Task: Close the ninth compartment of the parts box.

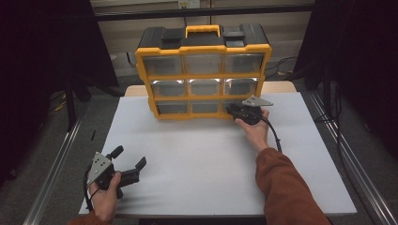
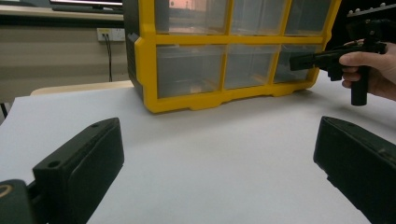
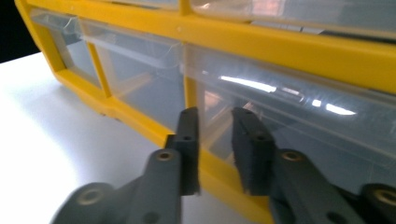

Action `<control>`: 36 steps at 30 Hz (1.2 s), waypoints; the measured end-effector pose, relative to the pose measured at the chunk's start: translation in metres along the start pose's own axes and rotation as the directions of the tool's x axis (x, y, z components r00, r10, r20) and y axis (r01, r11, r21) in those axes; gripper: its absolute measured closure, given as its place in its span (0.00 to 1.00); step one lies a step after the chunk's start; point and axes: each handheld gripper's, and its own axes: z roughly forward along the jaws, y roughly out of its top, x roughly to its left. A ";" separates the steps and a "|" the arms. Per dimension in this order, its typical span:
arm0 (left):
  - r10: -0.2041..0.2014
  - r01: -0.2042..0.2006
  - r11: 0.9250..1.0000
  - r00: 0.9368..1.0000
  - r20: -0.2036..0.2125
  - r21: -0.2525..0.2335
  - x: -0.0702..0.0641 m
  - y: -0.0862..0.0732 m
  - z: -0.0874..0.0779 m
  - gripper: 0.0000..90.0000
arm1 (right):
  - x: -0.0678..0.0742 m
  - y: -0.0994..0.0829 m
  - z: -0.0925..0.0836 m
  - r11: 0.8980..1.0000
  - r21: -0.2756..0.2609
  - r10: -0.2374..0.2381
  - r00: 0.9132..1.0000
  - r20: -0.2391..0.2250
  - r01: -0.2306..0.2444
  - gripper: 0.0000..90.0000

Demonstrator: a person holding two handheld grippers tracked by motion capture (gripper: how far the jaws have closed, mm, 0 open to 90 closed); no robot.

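The right gripper (image 1: 231, 110) is held at the bottom right drawer (image 1: 233, 106) of the organizer (image 1: 203, 70), its jaws a narrow gap apart. In the right gripper view (image 3: 215, 140) the jaws are seen just in front of the clear drawer face, with nothing clamped between them; whether the tips touch the plastic cannot be told. The gripper is carried by the right hand (image 1: 256, 129), whose orange sleeve (image 1: 286, 187) comes in from the lower edge of the high view. From the left gripper view the same gripper (image 2: 299, 60) is seen level, pointed at the drawer (image 2: 294, 63) in the lowest row at the cabinet's right end.

The left gripper (image 1: 129, 161) is held low over the near left corner of the table (image 1: 202, 159), jaws spread wide and empty, well apart from the organizer. In its own view (image 2: 219, 154) only bare white tabletop lies between the jaws.

The organizer, yellow-framed with a black top and three rows of three clear drawers, is stood upright at the far middle of the table (image 2: 210, 154).
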 end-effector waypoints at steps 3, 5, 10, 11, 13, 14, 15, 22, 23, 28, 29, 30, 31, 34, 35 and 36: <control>-0.001 0.001 1.000 1.000 -0.002 -0.008 0.000 0.000 -0.001 0.02 | 0.002 0.001 -0.003 1.000 -0.004 0.014 1.000 -0.011 -0.014 0.65; 0.003 -0.003 1.000 1.000 -0.001 -0.007 0.000 0.000 -0.001 0.02 | 0.003 0.003 -0.004 1.000 -0.002 0.018 1.000 -0.016 -0.018 0.58; -0.004 0.004 1.000 1.000 0.002 -0.011 -0.001 0.001 0.000 0.02 | 0.005 0.004 -0.005 0.999 0.014 0.039 0.999 -0.019 -0.038 0.39; 0.002 -0.002 1.000 1.000 0.004 -0.005 0.000 0.001 0.000 0.02 | 0.006 0.003 -0.005 0.999 0.018 0.046 0.999 -0.019 -0.045 0.35; 0.003 -0.003 1.000 1.000 0.007 -0.005 0.000 0.001 0.000 0.02 | 0.006 0.003 -0.006 0.998 0.020 0.057 0.998 -0.016 -0.057 0.27; 0.005 -0.005 1.000 1.000 0.007 -0.004 0.000 0.001 0.000 0.02 | 0.007 0.003 -0.007 0.998 0.022 0.061 0.998 -0.008 -0.061 0.22; 0.003 -0.003 1.000 1.000 0.007 -0.005 0.000 0.001 0.000 0.02 | 0.007 0.002 -0.008 0.998 0.020 0.061 0.998 -0.003 -0.061 0.19; 0.002 -0.002 1.000 1.000 0.005 -0.007 0.000 0.001 0.000 0.02 | 0.007 0.001 -0.016 0.999 0.014 0.051 0.999 -0.003 -0.051 0.00; -0.001 0.001 1.000 1.000 0.004 -0.009 -0.001 0.001 0.000 0.02 | 0.008 0.001 -0.017 0.999 0.011 0.051 0.999 -0.002 -0.051 0.01; 0.004 -0.004 1.000 1.000 0.005 -0.009 -0.001 0.001 0.000 0.02 | 0.010 -0.001 -0.023 0.999 -0.001 0.052 0.998 0.035 -0.052 0.01; 0.007 -0.007 1.000 1.000 0.005 -0.008 -0.001 0.001 0.000 0.02 | 0.011 -0.001 -0.024 0.998 -0.005 0.060 0.997 0.045 -0.060 0.01; 0.008 -0.008 1.000 1.000 0.005 -0.008 0.000 0.001 0.000 0.02 | 0.012 -0.001 -0.026 0.998 -0.010 0.056 0.997 0.056 -0.056 0.01; 0.005 -0.005 1.000 1.000 0.004 -0.010 -0.001 0.001 0.000 0.02 | 0.012 -0.001 -0.028 0.998 -0.012 0.055 0.997 0.059 -0.054 0.01; 0.008 -0.008 1.000 1.000 0.004 -0.011 0.000 0.001 0.000 0.02 | 0.014 -0.001 -0.031 0.998 -0.022 0.054 0.997 0.062 -0.053 0.01; 0.007 -0.007 1.000 1.000 0.004 -0.011 0.000 0.001 0.000 0.02 | 0.014 0.000 -0.033 0.998 -0.026 0.057 0.996 0.063 -0.055 0.01; 0.007 -0.007 1.000 1.000 0.004 -0.011 0.000 0.001 0.000 0.02 | 0.014 0.000 -0.034 0.998 -0.026 0.058 0.997 0.060 -0.056 0.01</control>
